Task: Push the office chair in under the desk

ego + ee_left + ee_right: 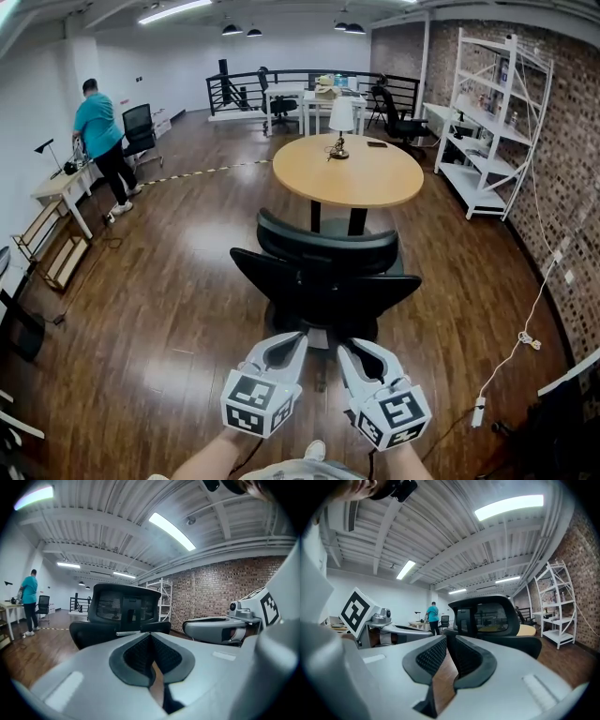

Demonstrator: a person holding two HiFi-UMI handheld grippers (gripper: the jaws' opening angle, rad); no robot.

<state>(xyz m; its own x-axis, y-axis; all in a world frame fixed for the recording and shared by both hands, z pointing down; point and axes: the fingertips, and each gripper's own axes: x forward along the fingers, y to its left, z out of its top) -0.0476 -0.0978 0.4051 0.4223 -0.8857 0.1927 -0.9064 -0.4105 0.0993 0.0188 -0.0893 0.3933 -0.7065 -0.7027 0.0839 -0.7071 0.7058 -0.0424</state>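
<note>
The black office chair stands with its mesh back toward me, just short of the round wooden desk. My left gripper and right gripper are side by side right behind the chair back, apart from it. In the left gripper view the chair rises ahead of my left gripper, which is shut and empty; the right gripper shows beside it. In the right gripper view my right gripper stands slightly open with nothing between its pads, facing the chair.
A table lamp stands on the desk. White shelving lines the brick wall at right, with a cable and plug on the floor. A person in a teal shirt stands by a side desk at far left.
</note>
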